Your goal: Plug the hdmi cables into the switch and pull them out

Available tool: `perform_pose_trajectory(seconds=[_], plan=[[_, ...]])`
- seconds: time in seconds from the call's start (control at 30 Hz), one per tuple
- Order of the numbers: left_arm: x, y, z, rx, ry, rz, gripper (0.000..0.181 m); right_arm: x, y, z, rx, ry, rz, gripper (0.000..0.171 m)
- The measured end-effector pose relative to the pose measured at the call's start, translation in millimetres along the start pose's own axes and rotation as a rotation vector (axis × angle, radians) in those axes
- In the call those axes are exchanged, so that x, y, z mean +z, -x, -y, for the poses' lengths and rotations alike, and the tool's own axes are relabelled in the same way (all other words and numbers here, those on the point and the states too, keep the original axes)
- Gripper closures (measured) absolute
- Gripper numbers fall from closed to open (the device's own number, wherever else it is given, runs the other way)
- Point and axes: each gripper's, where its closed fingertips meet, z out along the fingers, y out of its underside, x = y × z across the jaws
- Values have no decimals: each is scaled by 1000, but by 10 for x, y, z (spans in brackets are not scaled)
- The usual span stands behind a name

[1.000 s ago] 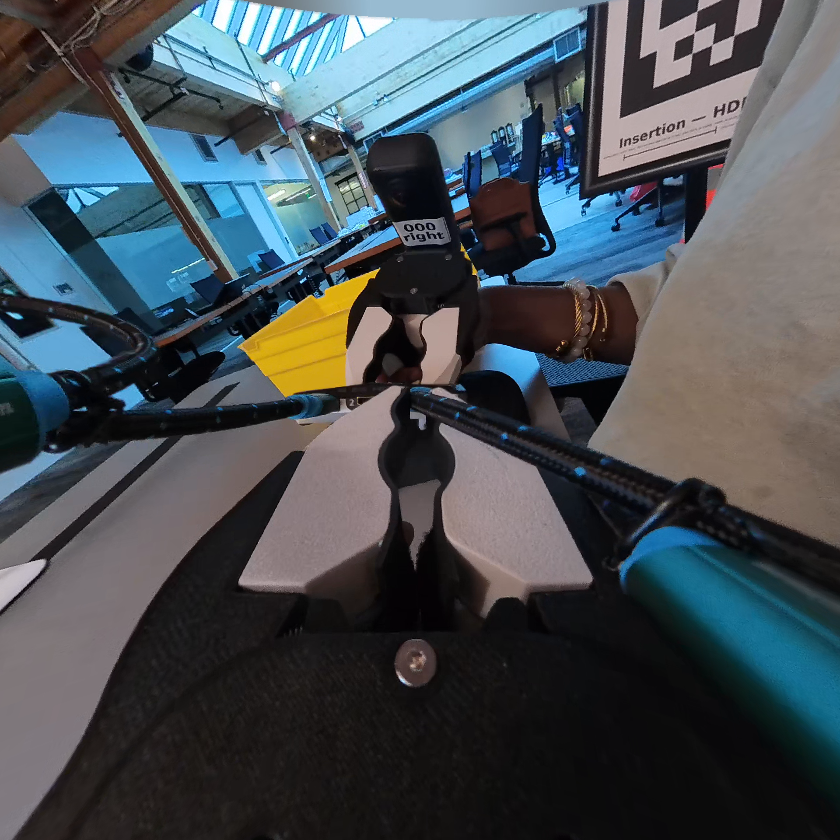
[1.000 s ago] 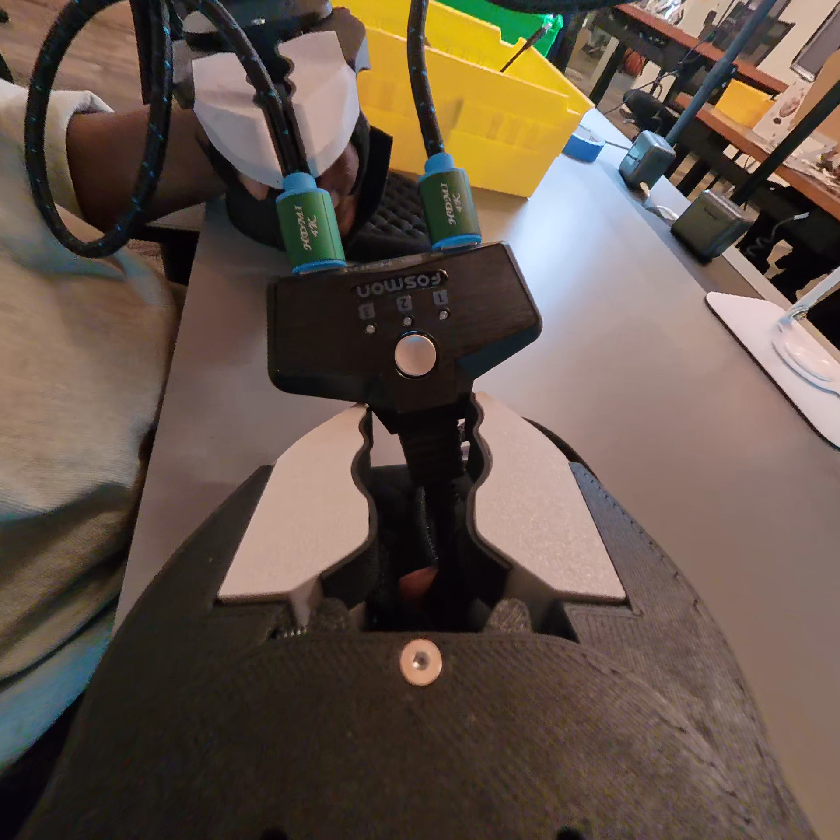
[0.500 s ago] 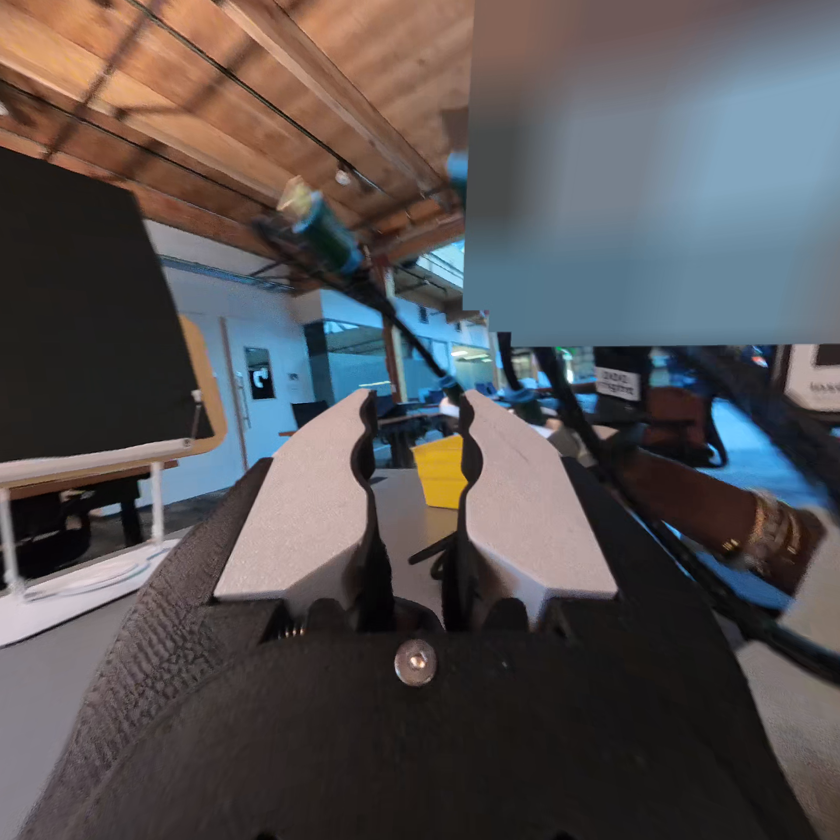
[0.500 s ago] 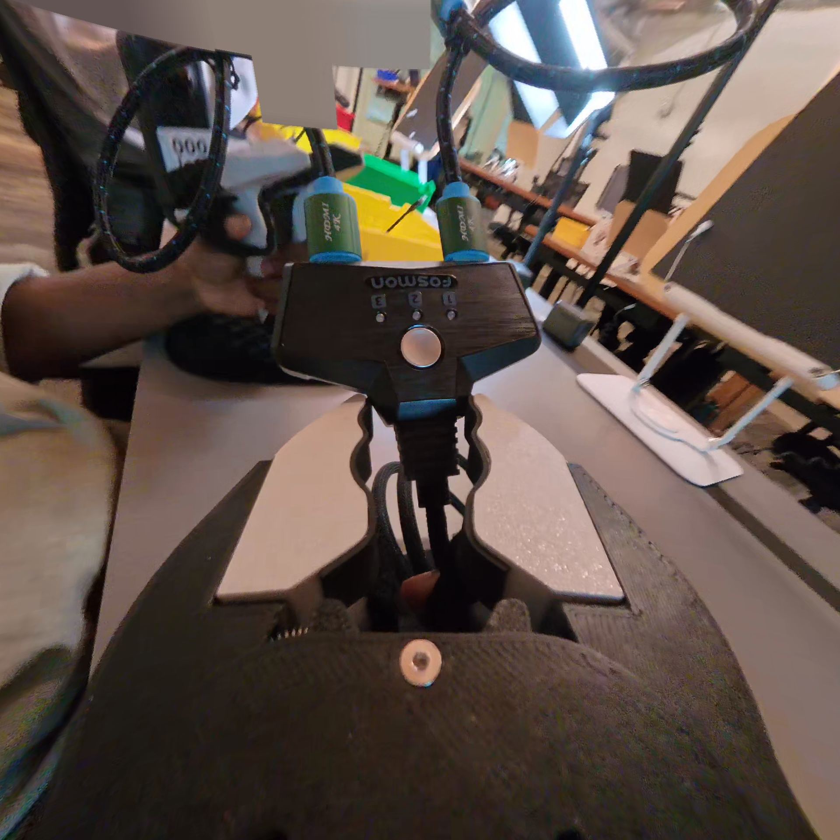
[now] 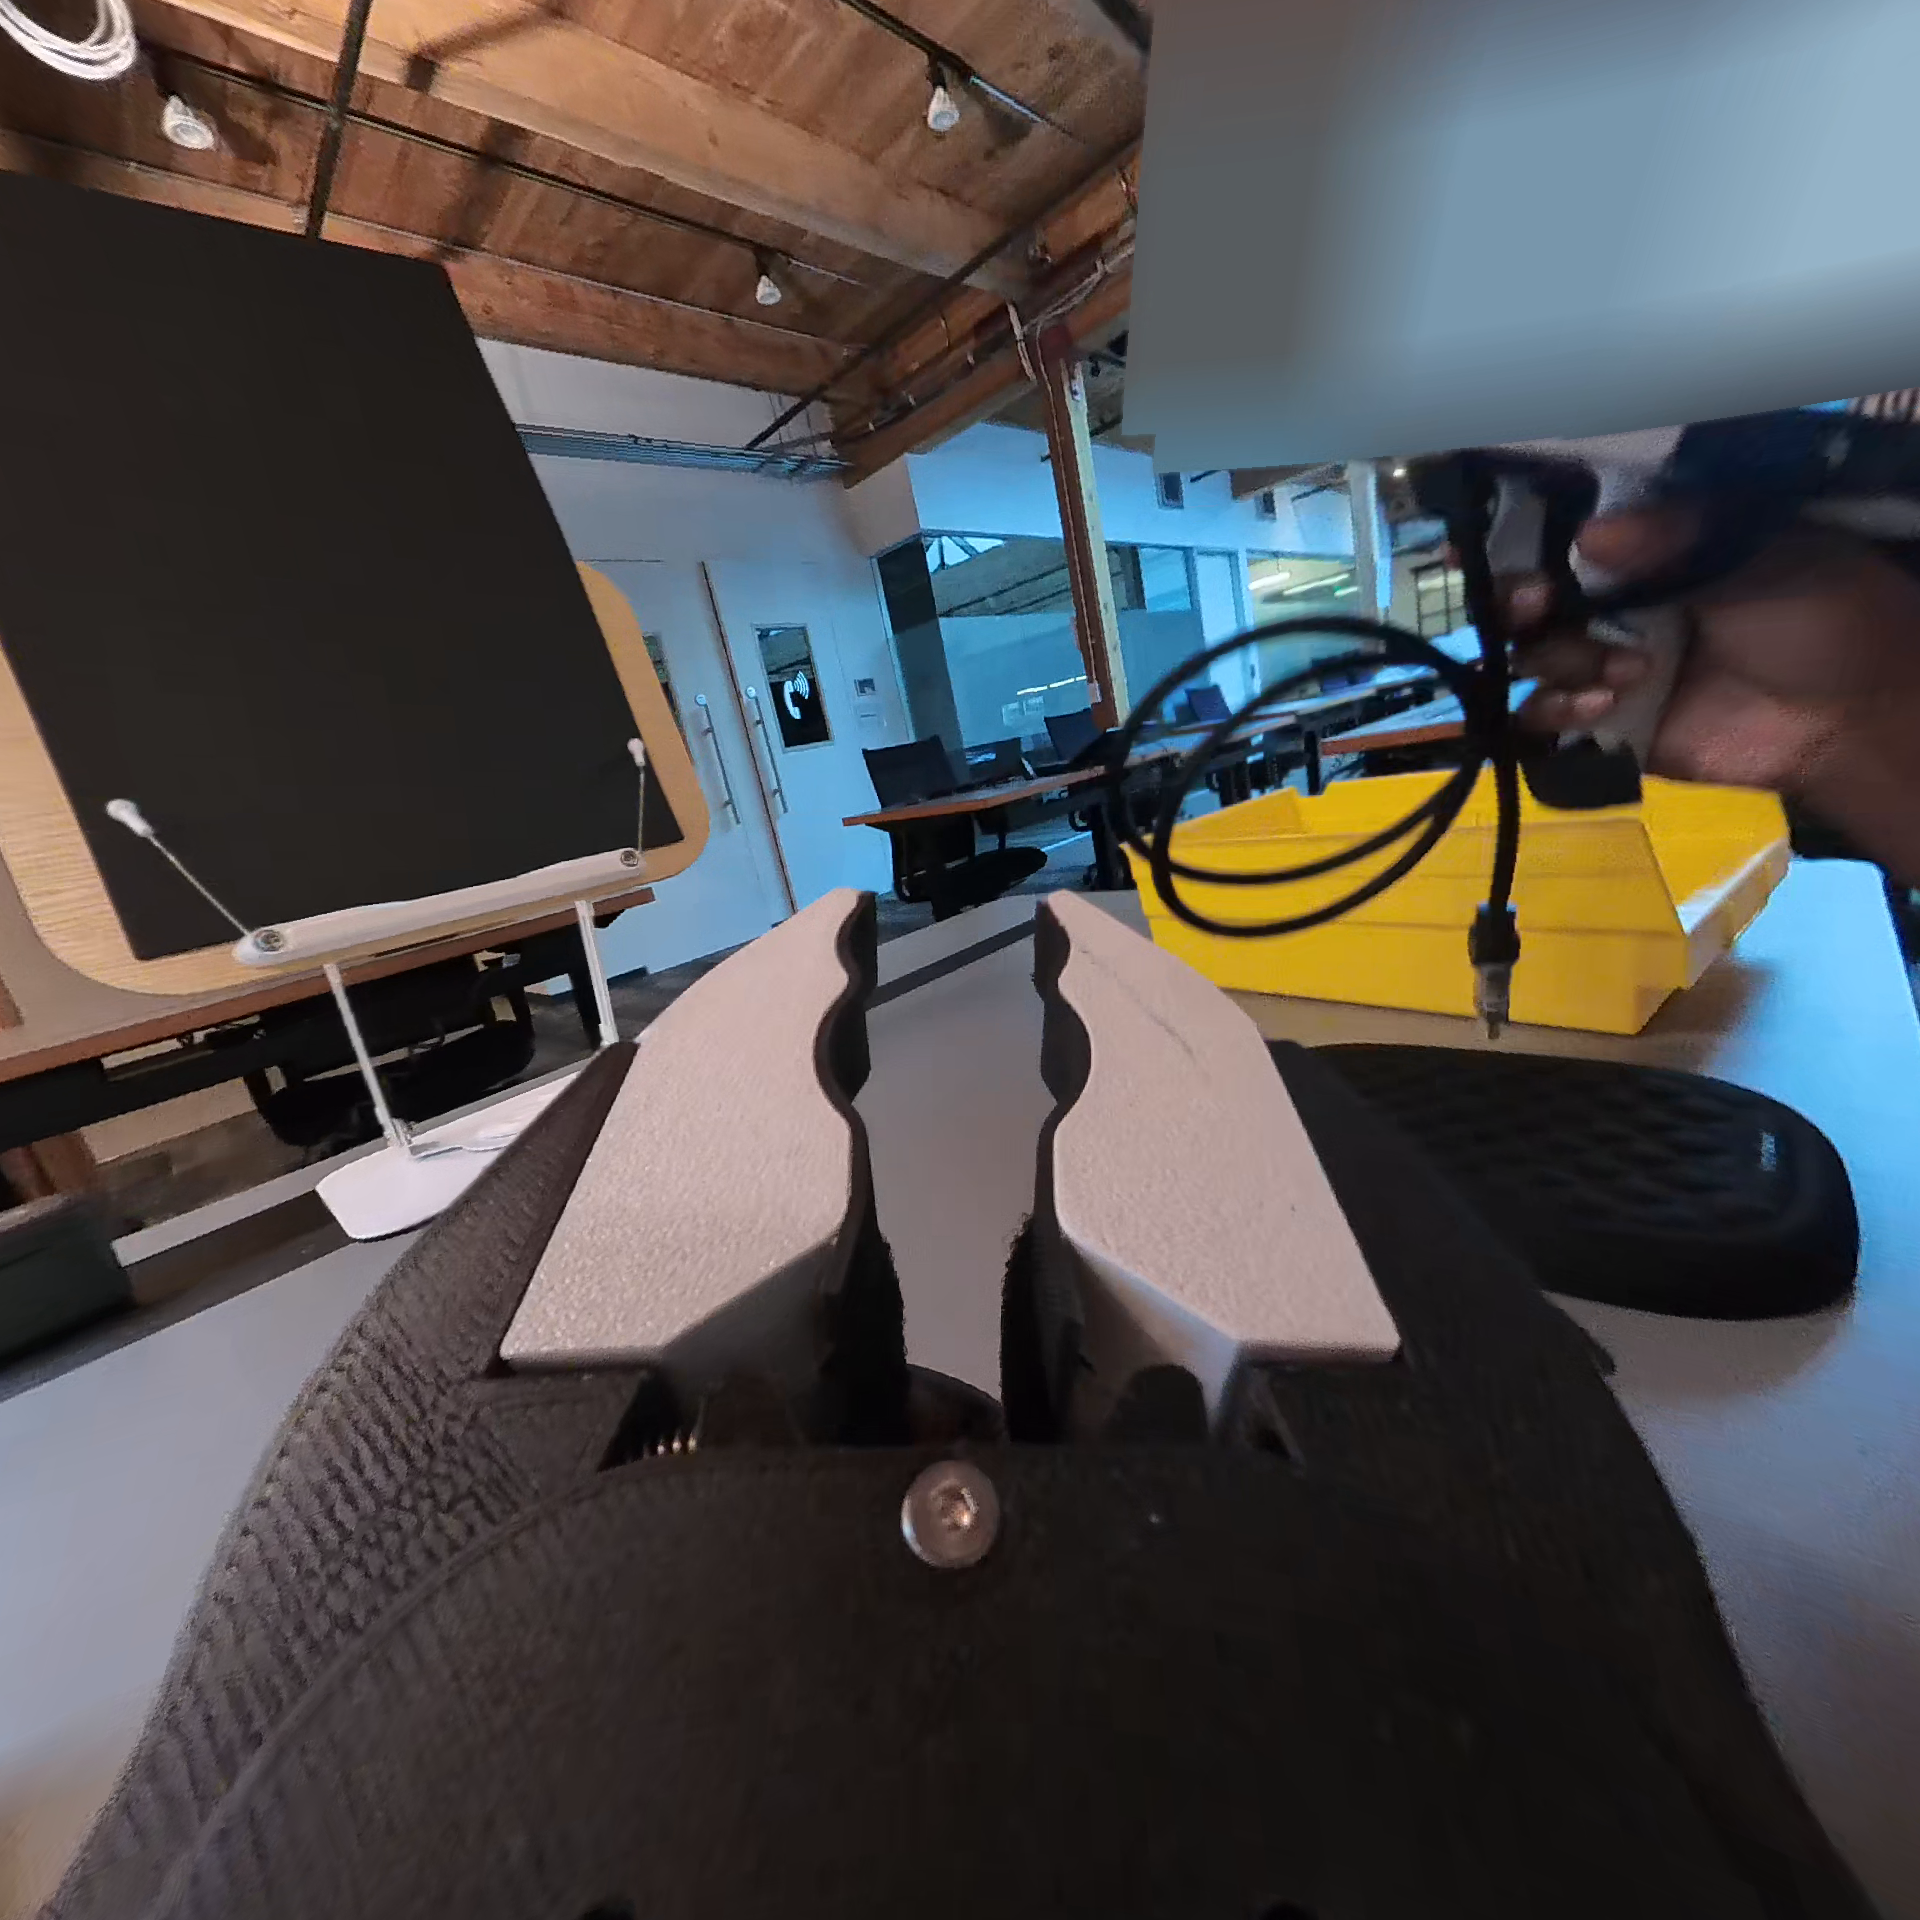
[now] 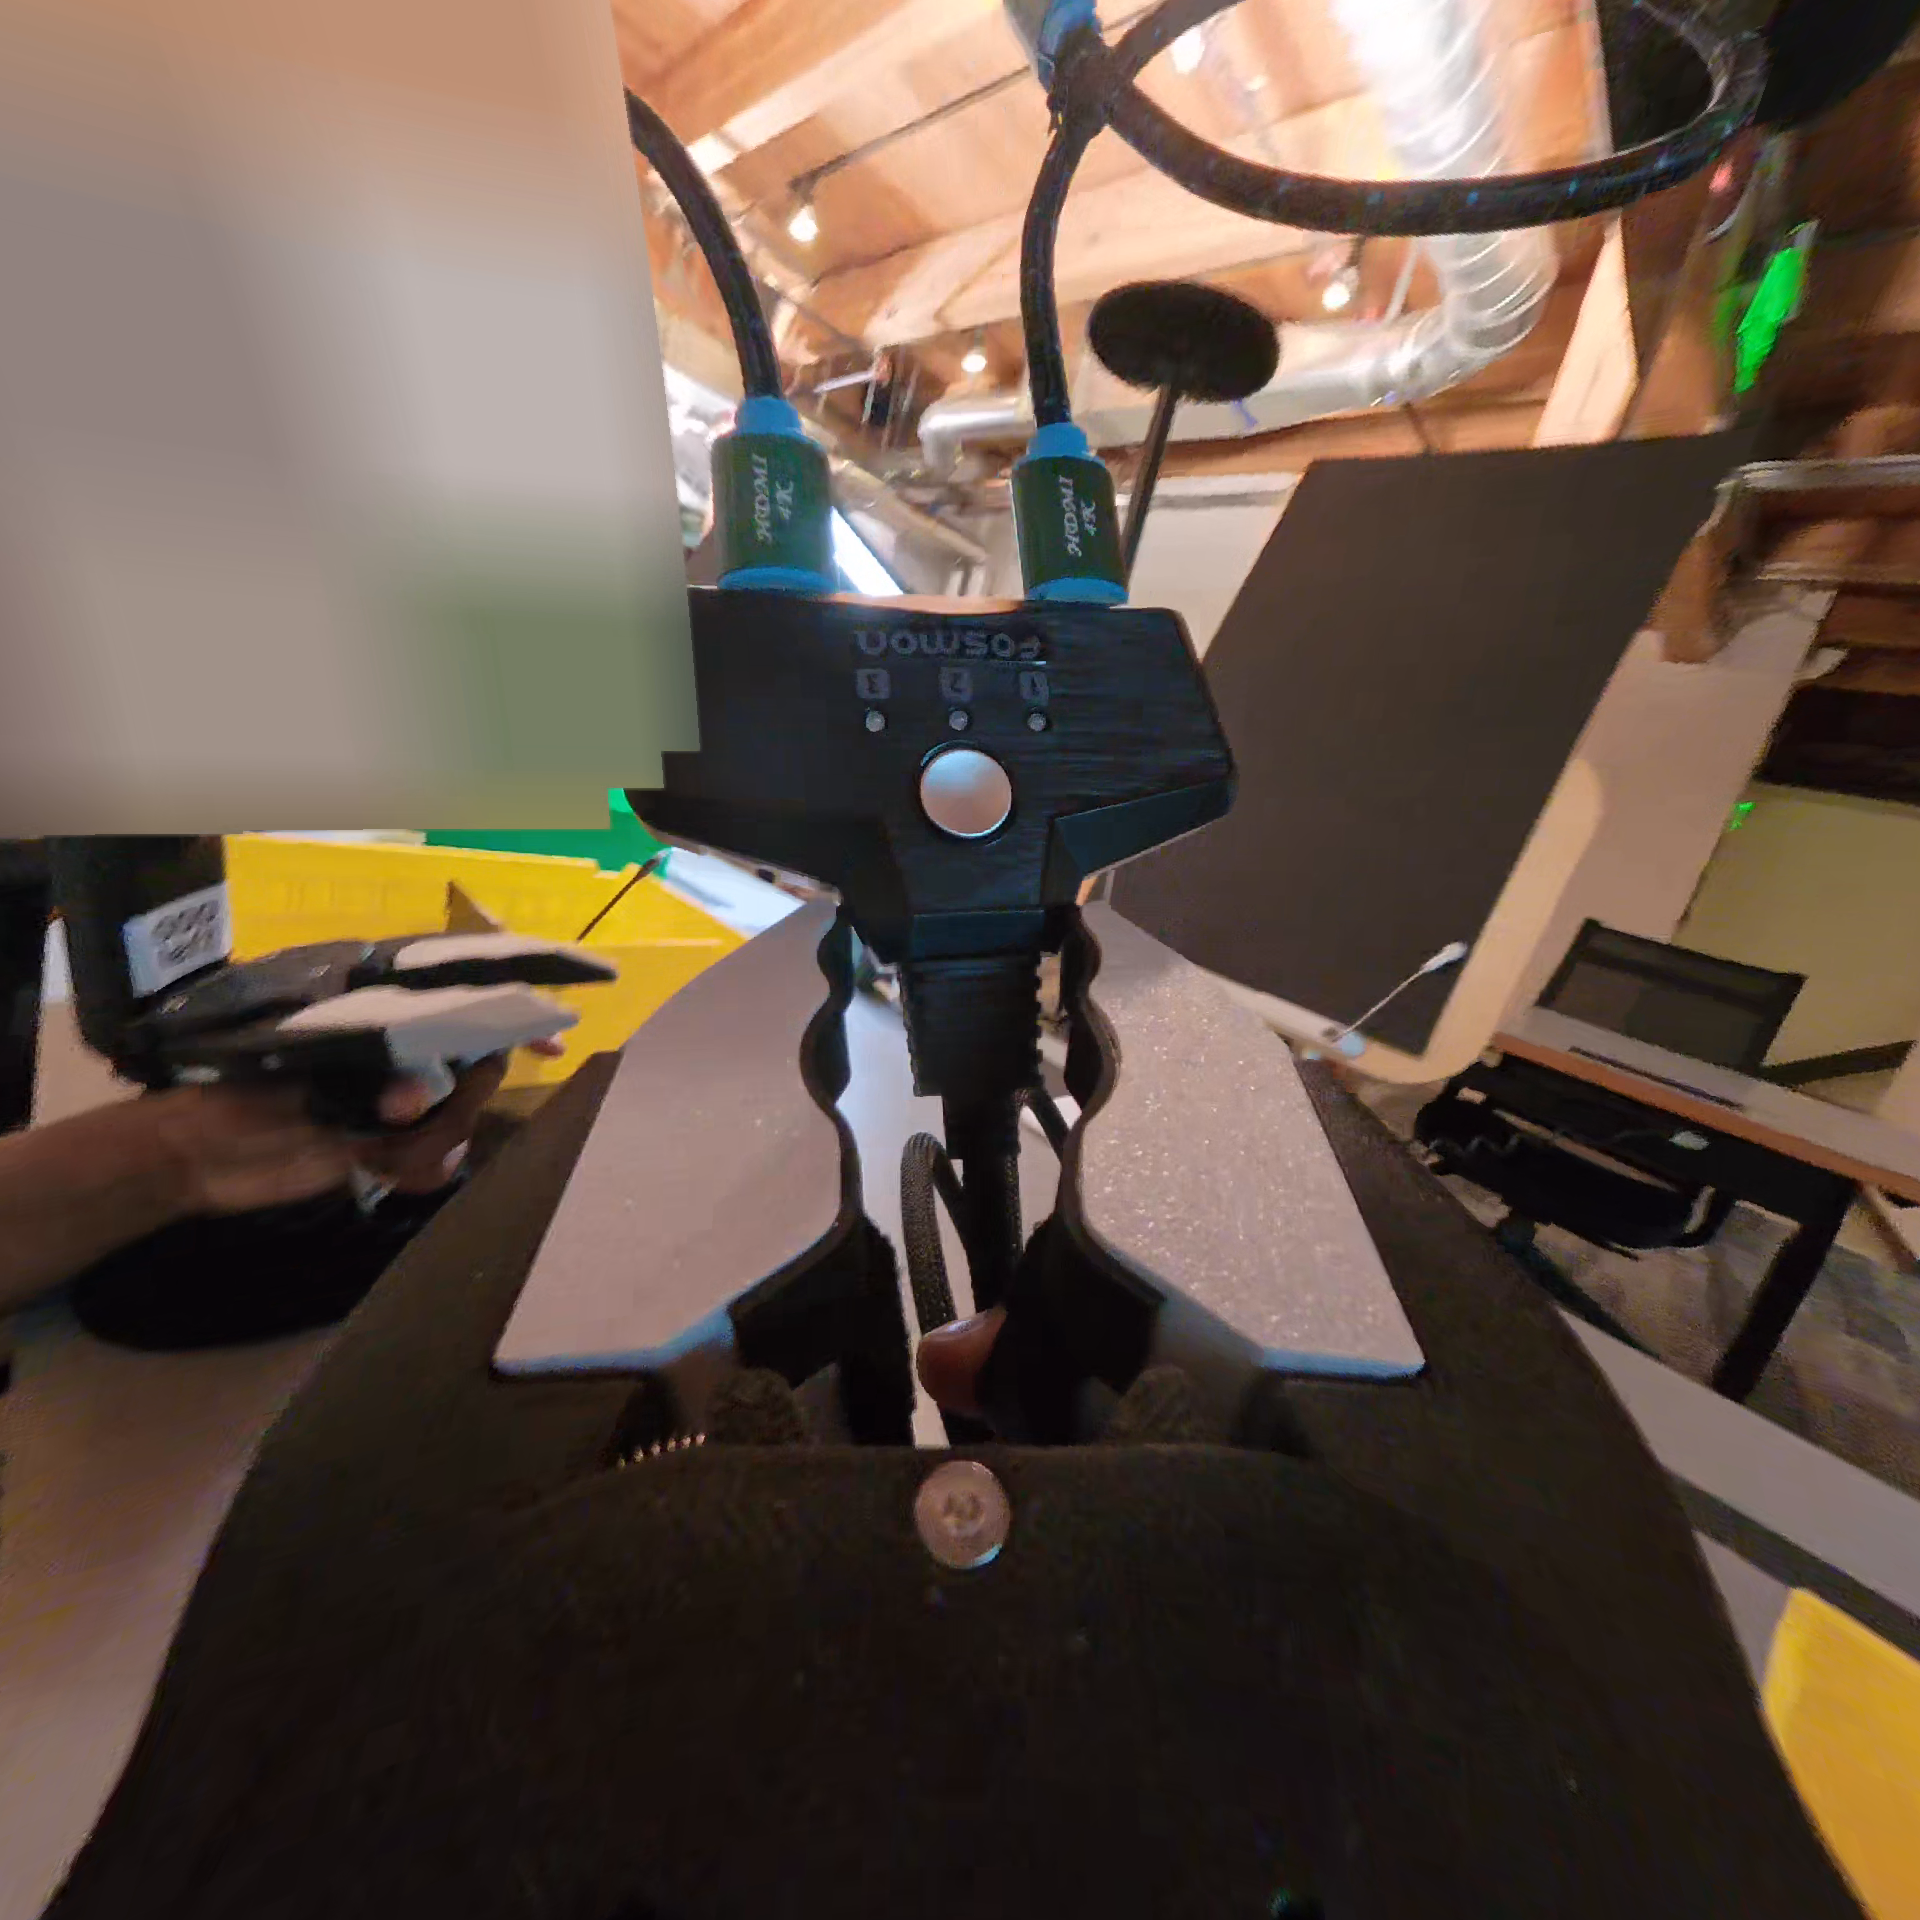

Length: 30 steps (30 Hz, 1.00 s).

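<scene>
In the right wrist view the black HDMI switch [image 6: 966, 748] is held up in the air. My right gripper [image 6: 956, 925] is shut on its ribbed neck. Two green HDMI plugs with blue collars [image 6: 774, 509] [image 6: 1070, 520] sit in ports on the switch's far edge, and their braided cables arc upward. My left gripper [image 5: 951, 925] is open and empty, pointing over the grey table [image 5: 935, 1195]. It also shows in the right wrist view [image 6: 488, 997], low at the left and apart from the switch. A thin black cable loop [image 5: 1299, 779] hangs beneath the hand holding the right gripper [image 5: 1745, 707].
A yellow bin [image 5: 1455, 914] stands at the table's far side. A black oval pad [image 5: 1590, 1174] lies in front of it. A black board on a white wire stand [image 5: 281, 582] stands to the left. Desks and chairs are behind. The left gripper's tips are roughly 20 centimetres from the right gripper's.
My left gripper let go of the braided cable, opened and swung away to the left. My right gripper tilted the switch upward with both plugs still in it.
</scene>
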Motion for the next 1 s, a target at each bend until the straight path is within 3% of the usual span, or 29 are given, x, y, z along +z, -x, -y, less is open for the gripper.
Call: perform_pose_trajectory(seconds=[0.3, 0.6, 0.77, 1.0], plan=[[28, -62, -85, 81, 51, -18, 153, -247, -822, 629, -61, -84, -282, 132], [44, -145, -134, 111, 77, -56, 153, -1076, -1384, 600, -75, -9, -655, 133], [51, -168, -155, 124, 88, -66, 153, -1337, -1473, 798, -63, -115, -680, 133], [56, -199, -177, 147, 100, -76, 153, -1290, -1556, 1091, -80, -153, -650, 133]])
